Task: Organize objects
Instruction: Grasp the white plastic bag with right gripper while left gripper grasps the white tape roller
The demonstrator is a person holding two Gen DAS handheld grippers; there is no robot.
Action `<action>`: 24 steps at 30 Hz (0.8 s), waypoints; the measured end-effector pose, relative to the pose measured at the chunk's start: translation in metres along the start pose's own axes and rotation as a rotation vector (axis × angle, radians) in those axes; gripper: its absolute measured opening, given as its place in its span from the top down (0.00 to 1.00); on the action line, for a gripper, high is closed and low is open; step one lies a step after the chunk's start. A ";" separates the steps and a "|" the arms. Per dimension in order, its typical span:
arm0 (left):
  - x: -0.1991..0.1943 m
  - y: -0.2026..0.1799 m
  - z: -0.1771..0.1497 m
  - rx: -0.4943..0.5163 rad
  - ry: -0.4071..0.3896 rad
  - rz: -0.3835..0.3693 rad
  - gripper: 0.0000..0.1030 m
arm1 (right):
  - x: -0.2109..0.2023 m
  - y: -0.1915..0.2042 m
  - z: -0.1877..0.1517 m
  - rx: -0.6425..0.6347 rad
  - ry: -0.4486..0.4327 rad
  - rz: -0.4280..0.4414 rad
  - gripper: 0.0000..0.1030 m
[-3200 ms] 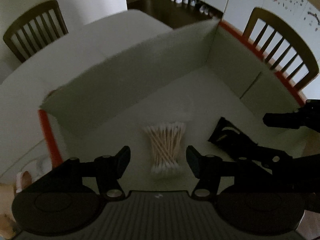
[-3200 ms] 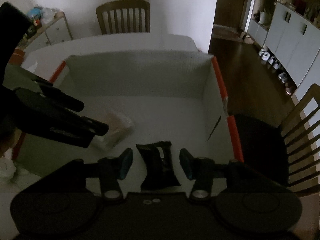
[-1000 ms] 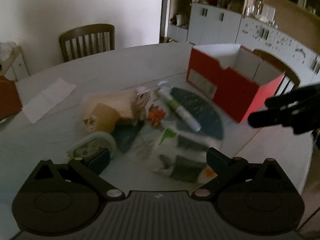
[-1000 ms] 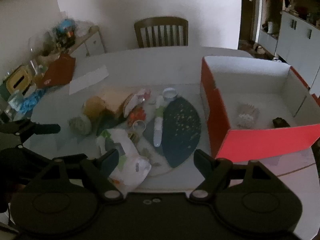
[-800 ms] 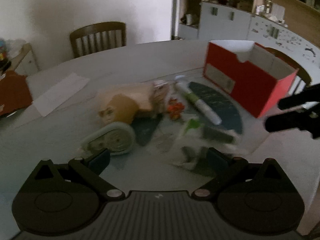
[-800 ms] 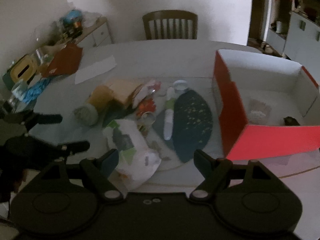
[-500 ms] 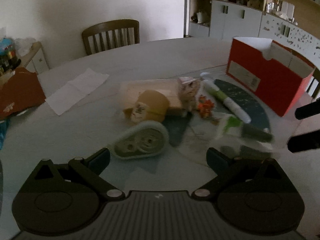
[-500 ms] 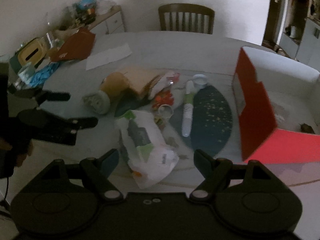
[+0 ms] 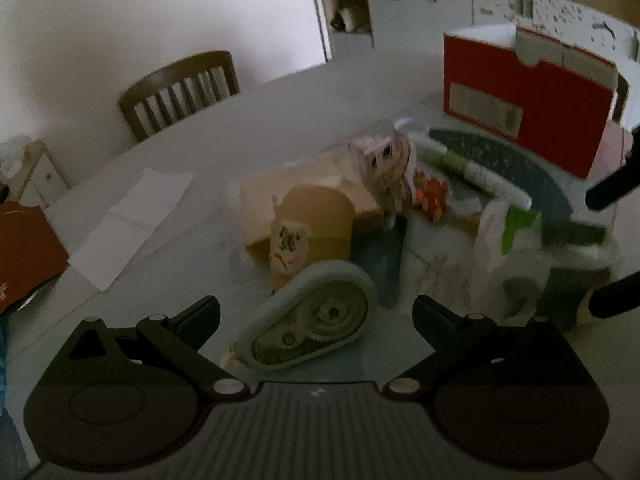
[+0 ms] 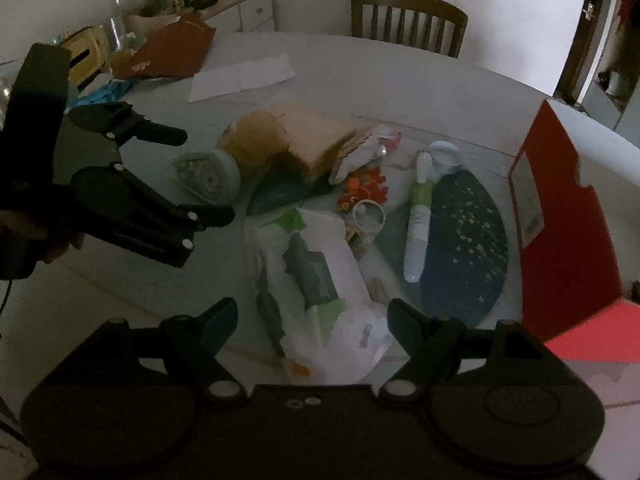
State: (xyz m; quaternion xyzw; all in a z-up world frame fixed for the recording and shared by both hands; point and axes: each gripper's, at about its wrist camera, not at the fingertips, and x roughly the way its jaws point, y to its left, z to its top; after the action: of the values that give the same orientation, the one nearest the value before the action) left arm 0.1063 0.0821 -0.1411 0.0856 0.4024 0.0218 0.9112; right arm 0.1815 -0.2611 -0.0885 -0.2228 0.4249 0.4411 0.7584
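A pile of small objects lies on the round table. A pale green correction-tape dispenser point(image 9: 316, 320) lies just ahead of my open, empty left gripper point(image 9: 316, 316); it also shows in the right wrist view point(image 10: 210, 178). A white and green plastic packet point(image 10: 316, 280) lies between the fingers of my open, empty right gripper point(image 10: 312, 320); it also shows in the left wrist view point(image 9: 536, 256). A tan roll point(image 9: 316, 220), a white and green tube point(image 10: 418, 224), a doll figure point(image 9: 384, 160) and a dark leaf-shaped mat point(image 10: 460, 240) lie in the pile. The red box point(image 10: 560, 216) stands to the right.
A white paper sheet point(image 10: 242, 76) and a brown bag point(image 10: 172, 48) lie at the far left of the table. A wooden chair point(image 10: 408, 20) stands behind the table. My left gripper shows in the right wrist view point(image 10: 204, 176) at the left.
Both grippers have left the red box and swung left to the pile. The left gripper has come close over the correction-tape dispenser; the right has come close over the white packet.
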 end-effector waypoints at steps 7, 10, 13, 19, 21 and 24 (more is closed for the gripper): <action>0.016 0.004 -0.006 -0.006 0.037 -0.011 0.00 | 0.020 -0.002 0.003 -0.010 0.026 -0.018 0.21; 0.016 0.006 -0.008 -0.020 0.034 -0.027 0.00 | 0.027 -0.002 0.004 -0.021 0.039 -0.026 0.21; 0.016 0.008 -0.009 -0.033 0.034 -0.054 0.01 | 0.031 -0.001 0.004 -0.022 0.051 -0.024 0.21; 0.012 0.014 -0.013 -0.096 0.044 -0.075 0.15 | 0.035 0.003 0.002 -0.032 0.065 -0.009 0.23; 0.009 0.017 -0.014 -0.124 0.045 -0.081 0.23 | 0.034 0.006 0.001 -0.036 0.065 -0.006 0.23; 0.006 0.015 -0.015 -0.130 0.047 -0.071 0.38 | 0.030 0.007 0.000 -0.035 0.064 0.007 0.23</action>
State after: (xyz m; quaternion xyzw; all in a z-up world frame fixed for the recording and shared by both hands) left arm 0.1000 0.0997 -0.1527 0.0114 0.4242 0.0174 0.9053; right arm 0.1824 -0.2433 -0.1134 -0.2484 0.4421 0.4436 0.7389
